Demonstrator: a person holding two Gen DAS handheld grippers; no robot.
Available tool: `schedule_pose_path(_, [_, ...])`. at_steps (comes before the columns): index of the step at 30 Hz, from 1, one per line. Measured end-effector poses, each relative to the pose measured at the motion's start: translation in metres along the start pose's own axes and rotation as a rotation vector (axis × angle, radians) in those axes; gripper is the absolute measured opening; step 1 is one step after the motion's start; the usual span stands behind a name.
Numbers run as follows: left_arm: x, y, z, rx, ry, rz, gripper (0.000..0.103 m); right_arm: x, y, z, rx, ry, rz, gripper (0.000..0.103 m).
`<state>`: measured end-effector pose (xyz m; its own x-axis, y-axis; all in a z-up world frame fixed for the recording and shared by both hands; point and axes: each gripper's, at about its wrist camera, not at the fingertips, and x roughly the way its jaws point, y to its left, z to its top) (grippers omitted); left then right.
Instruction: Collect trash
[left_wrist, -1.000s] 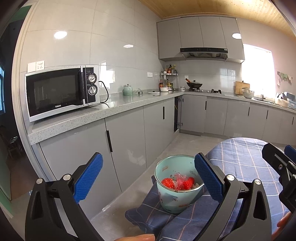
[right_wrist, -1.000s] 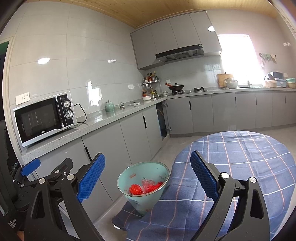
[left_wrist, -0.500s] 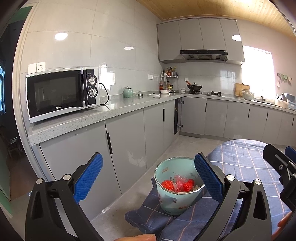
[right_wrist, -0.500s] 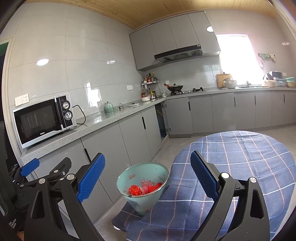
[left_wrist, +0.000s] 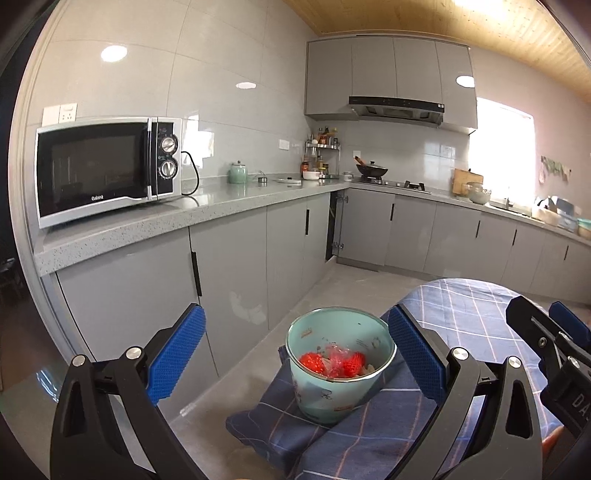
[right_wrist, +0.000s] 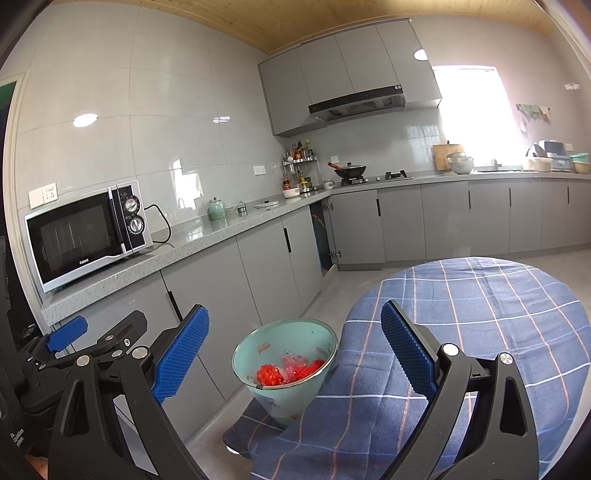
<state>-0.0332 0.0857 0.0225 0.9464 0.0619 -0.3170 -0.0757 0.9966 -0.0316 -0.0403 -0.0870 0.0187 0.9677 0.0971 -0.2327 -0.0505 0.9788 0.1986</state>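
A pale green trash bin stands at the near left edge of a round table with a blue checked cloth. Red and clear crumpled wrappers lie inside it. My left gripper is open and empty, held above and in front of the bin. My right gripper is open and empty too, with the bin and its wrappers between its jaws in view. The left gripper also shows at the lower left of the right wrist view.
A grey counter with cabinets runs along the left wall and carries a microwave and a green jar. A stove with a wok sits at the back. One cabinet door by the corner stands ajar.
Both grippers have drifted slightly; the bin and kitchen sit a little lower in the views. Both stay open and empty.
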Motion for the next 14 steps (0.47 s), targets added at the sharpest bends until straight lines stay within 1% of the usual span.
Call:
schedule_pose_path(5, [0.005, 0.000, 0.000, 0.001, 0.015, 0.032, 0.098, 0.002, -0.001, -0.001, -0.001, 0.008, -0.005, 0.093])
schedule_pose_path(9, [0.010, 0.002, 0.000, -0.016, 0.025, 0.089, 0.098, 0.007, -0.004, -0.002, 0.001, 0.021, -0.020, 0.095])
schedule_pose_path(14, [0.014, -0.005, -0.004, 0.043, 0.029, 0.107, 0.098, 0.010, -0.009, -0.003, 0.014, 0.030, -0.033, 0.096])
